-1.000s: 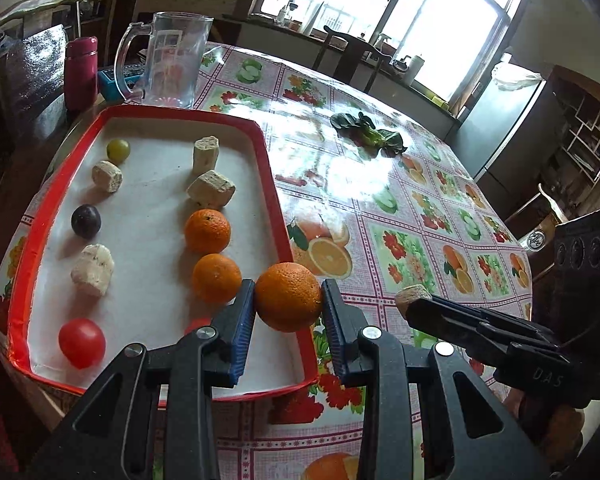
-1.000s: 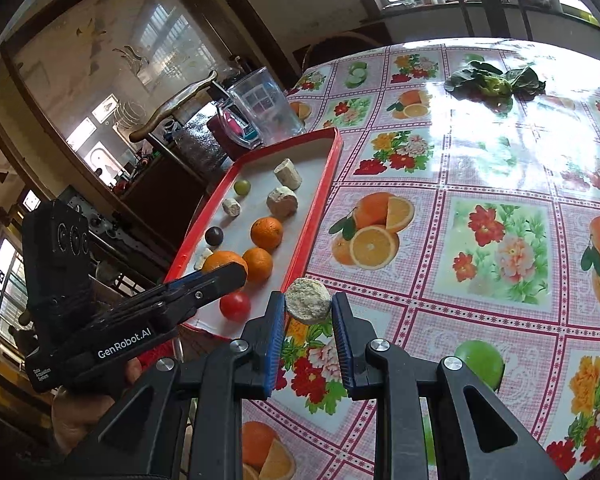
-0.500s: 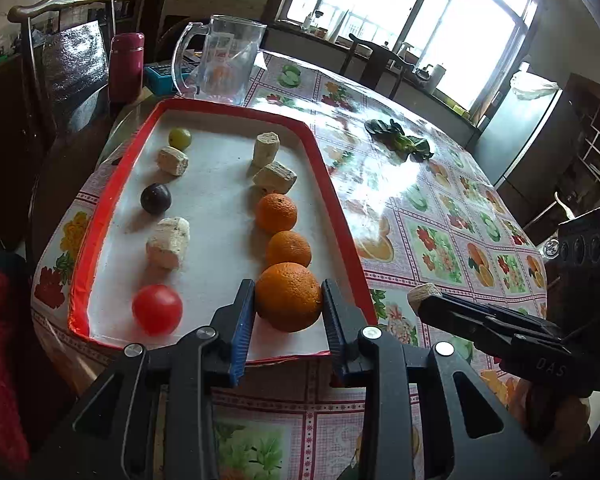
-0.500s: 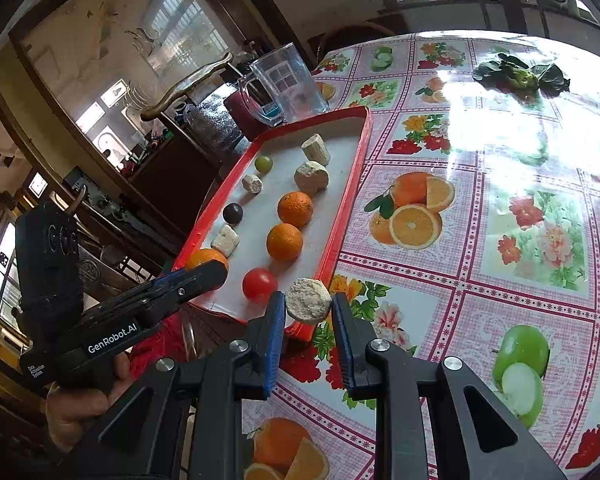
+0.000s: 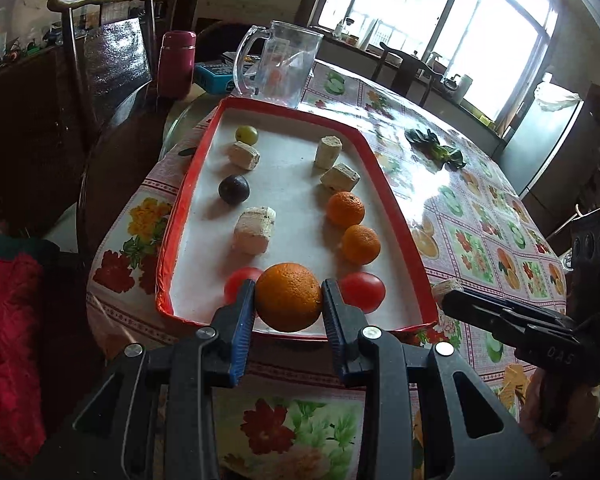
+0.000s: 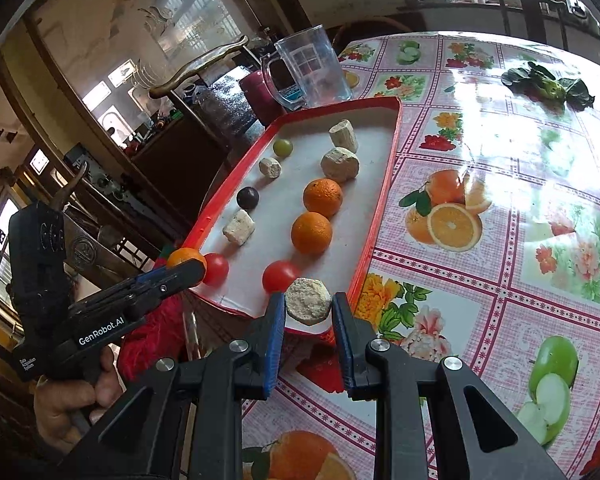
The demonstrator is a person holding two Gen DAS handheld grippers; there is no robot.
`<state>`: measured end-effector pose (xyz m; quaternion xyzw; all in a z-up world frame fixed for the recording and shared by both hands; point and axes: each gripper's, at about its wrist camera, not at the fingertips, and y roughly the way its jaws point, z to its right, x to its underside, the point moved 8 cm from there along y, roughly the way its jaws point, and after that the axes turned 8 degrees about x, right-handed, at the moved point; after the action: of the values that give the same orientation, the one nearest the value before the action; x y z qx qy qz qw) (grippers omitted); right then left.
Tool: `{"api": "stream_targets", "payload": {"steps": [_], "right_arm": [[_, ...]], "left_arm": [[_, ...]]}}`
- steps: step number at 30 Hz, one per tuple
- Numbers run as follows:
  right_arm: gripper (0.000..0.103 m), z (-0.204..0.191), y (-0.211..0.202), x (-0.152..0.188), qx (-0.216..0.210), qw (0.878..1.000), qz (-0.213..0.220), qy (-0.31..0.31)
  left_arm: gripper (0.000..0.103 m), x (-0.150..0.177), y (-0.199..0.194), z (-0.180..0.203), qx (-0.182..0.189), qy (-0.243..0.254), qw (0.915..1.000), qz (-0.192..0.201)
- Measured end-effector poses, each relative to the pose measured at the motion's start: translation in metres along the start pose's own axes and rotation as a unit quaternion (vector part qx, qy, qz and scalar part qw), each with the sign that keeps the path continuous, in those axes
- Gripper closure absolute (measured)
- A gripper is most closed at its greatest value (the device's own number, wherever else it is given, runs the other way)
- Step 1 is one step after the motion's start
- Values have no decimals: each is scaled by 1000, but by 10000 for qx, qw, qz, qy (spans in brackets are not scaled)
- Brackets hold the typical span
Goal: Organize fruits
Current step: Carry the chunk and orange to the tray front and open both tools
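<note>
Left hand-held gripper (image 5: 288, 300) clamps an orange (image 5: 288, 297) above the red tray (image 5: 396, 208), likely joining the oranges ahead; right hand-held gripper (image 6: 308, 307) pinches a pale chunk (image 6: 308, 301).

A clear glass jug (image 5: 278, 66) stands on the tabletop (image 5: 472, 216) far ahead of the fingers. A maroon flask (image 5: 177, 63) stands to its left. Green leaves (image 5: 436, 148) lie ahead to the right.

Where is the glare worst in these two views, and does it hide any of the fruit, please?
Left wrist view: the window is blown out, and its glare whitens the tablecloth right of the tray; the fruit stays clear, the held orange sharp. Right wrist view: glare washes the far cloth; the tray fruit is evenly lit; edges bend from fisheye.
</note>
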<state>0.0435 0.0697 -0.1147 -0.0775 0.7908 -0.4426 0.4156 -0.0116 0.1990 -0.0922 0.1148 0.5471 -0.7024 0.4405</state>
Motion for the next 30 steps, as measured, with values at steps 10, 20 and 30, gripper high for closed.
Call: {"api": "stream_targets", "payload": {"steps": [10,20,30], "right_arm": [[79,-8,16,-8,251,9993,-10,-287],[79,-11,32,-6,273,9987,-125,-420],[77,-11,32,-6,218,9986,-147,-462]], "left_arm": [[73,9,15,11,87,165,9996,-203],[72,8,24,13,184,226,9991,-316],[72,8,30,11,150,245,9987,-425]]}}
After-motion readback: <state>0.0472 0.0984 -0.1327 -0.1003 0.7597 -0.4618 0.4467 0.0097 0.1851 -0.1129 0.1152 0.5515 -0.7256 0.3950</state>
